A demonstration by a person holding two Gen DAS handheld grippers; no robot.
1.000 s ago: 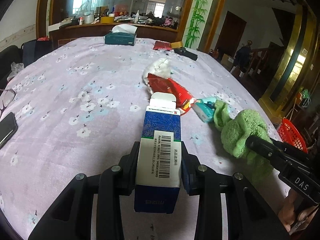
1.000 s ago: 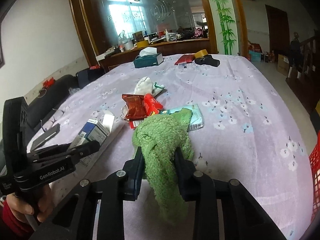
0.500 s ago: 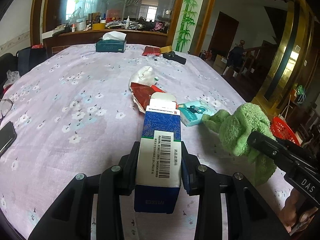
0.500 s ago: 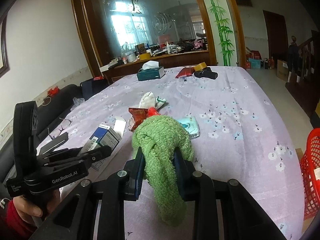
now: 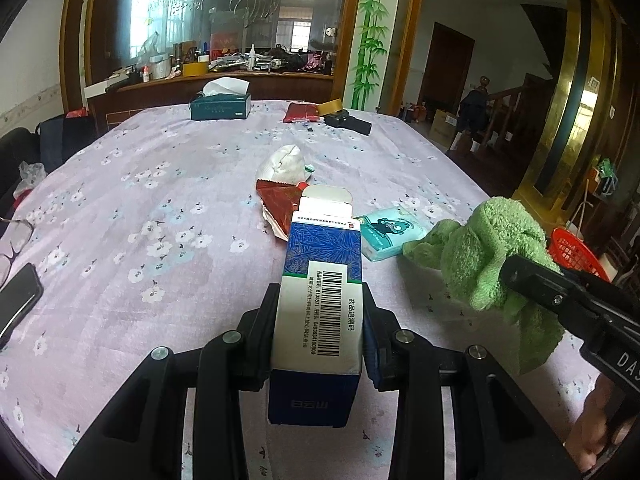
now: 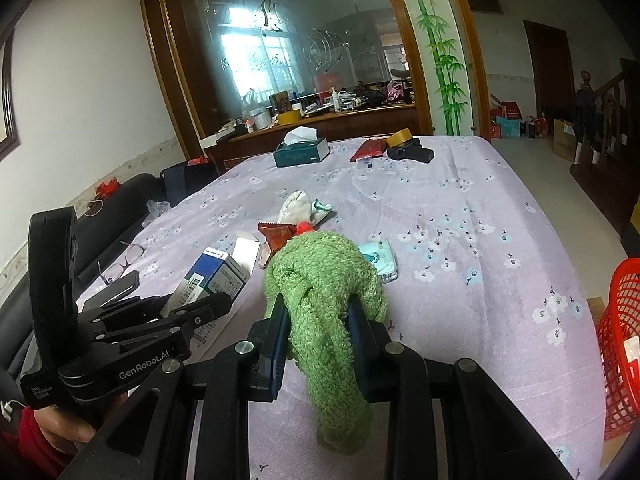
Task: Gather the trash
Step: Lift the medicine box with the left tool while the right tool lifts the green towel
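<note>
Above the near edge of the table [image 5: 120,208], the left gripper [image 5: 320,316] clamped a blue-and-white carton [image 5: 320,280], while the right gripper [image 6: 318,332] pinched a green fuzzy cloth [image 6: 324,280]. Red wrappers [image 5: 280,200] and a tissue pack [image 5: 388,232] lay mid-table.

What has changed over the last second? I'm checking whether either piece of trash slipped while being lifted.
Both came up off the table: the fluffy green cloth, a second ago trailing on the lilac flowered tablecloth, now hangs clear in the right gripper. The blue and white cardboard box sits unchanged in the left gripper. The red snack wrapper and teal tissue pack stayed put.
</note>
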